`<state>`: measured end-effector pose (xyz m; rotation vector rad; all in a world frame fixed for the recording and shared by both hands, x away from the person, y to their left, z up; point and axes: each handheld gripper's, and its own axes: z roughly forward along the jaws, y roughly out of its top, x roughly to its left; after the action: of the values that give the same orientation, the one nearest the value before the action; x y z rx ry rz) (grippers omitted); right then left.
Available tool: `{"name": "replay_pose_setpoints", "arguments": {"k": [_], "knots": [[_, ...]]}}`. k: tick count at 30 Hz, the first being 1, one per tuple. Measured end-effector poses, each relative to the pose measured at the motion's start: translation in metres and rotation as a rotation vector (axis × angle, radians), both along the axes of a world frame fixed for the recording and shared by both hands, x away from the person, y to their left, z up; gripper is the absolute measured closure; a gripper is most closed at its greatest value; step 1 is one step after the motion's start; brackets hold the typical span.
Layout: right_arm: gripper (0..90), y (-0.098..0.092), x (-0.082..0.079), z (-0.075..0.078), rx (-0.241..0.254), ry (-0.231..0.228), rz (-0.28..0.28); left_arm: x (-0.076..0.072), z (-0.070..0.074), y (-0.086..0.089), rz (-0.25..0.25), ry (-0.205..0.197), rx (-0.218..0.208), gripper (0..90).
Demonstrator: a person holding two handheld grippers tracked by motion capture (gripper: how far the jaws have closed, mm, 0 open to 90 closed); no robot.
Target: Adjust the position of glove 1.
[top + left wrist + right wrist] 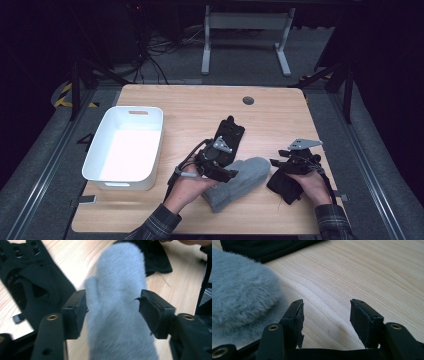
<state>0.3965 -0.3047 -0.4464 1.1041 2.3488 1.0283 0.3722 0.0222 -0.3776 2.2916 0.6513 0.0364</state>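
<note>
A fluffy grey mitten (239, 181) lies flat on the wooden table (190, 107). My left gripper (229, 174) hangs over its cuff end. In the left gripper view the mitten (117, 290) runs up between the two jaws of the left gripper (112, 298), which stands open, its pads beside the fur without squeezing it. My right gripper (276, 164) sits just right of the mitten's tip. In the right gripper view the right gripper (325, 305) is open over bare wood, with the mitten (239, 290) to its left. A black cloth piece (283, 186) lies under the right hand.
A black strapped glove (230, 132) lies behind the mitten, also seen in the left gripper view (27, 285). A white bin (106, 172) stands at the table's left. A round cable hole (248, 100) is near the far edge. Dark fabric (264, 250) lies beyond the right jaws.
</note>
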Motion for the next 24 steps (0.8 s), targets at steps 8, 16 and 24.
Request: {"name": "replay_pose_setpoints", "arguments": {"k": [8,16,24], "knots": [[45.7,0.001,-0.001,-0.001,-0.016,0.003,0.004,0.013,-0.017,0.01,-0.053,0.009,-0.004,22.5],[45.7,0.001,-0.001,-0.002,-0.022,0.008,0.001,0.016,-0.037,-0.002,-0.095,0.055,0.006,15.5],[45.7,0.001,-0.002,-0.002,-0.025,0.007,-0.001,0.012,-0.054,-0.016,-0.102,0.084,0.062,12.6]]}}
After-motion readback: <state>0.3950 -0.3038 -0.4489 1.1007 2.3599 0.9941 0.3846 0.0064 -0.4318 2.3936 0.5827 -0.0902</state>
